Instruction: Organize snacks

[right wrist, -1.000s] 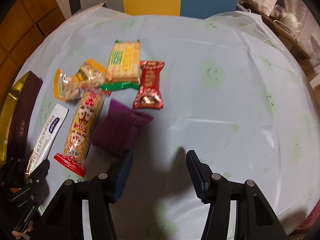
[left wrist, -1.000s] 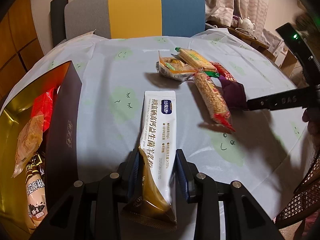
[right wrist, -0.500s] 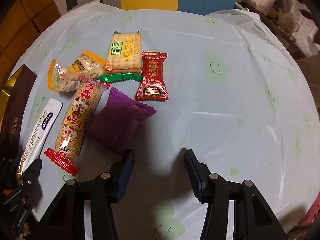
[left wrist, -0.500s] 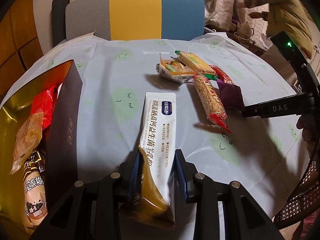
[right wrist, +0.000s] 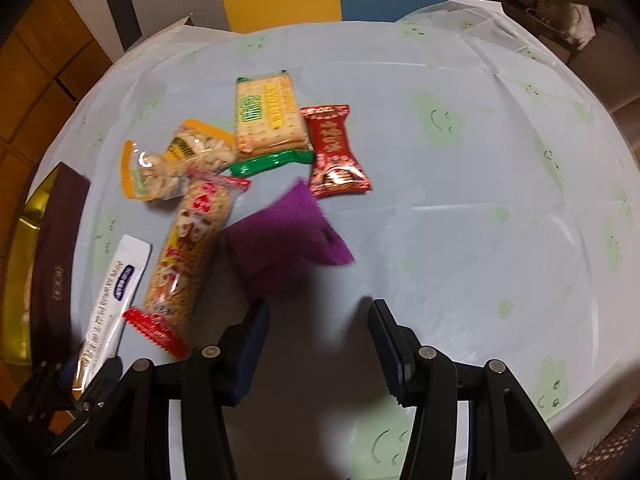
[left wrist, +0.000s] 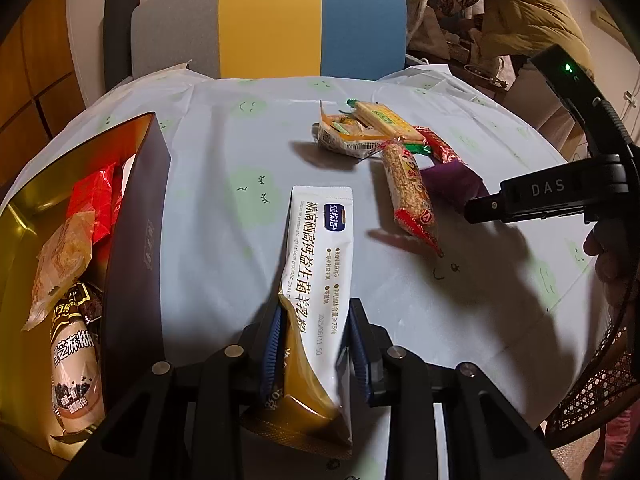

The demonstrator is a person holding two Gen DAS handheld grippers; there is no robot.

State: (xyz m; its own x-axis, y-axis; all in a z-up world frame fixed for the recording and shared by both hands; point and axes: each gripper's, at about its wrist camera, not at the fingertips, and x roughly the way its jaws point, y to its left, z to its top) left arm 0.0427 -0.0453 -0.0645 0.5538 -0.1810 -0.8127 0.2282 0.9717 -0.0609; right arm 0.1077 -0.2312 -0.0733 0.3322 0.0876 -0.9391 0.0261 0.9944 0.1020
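Two grippers are busy at once. The left gripper [left wrist: 314,340] has kept its pinch on the near end of the white milk powder sachet [left wrist: 320,256], which has barely shifted and lies just right of the gold box [left wrist: 136,208]. The right gripper [right wrist: 318,344], fingers spread wide with nothing in them, has crept closer to the purple packet [right wrist: 286,236], further right of the box. That packet looks like the next snack to grab.

A home is shown. The round worktop [right wrist: 460,240] is covered with a smiley-face cloth, a striped chair [left wrist: 268,24] is pushed up to it, and curtains [left wrist: 416,4] are hung behind, with wood wall panels [left wrist: 44,76].
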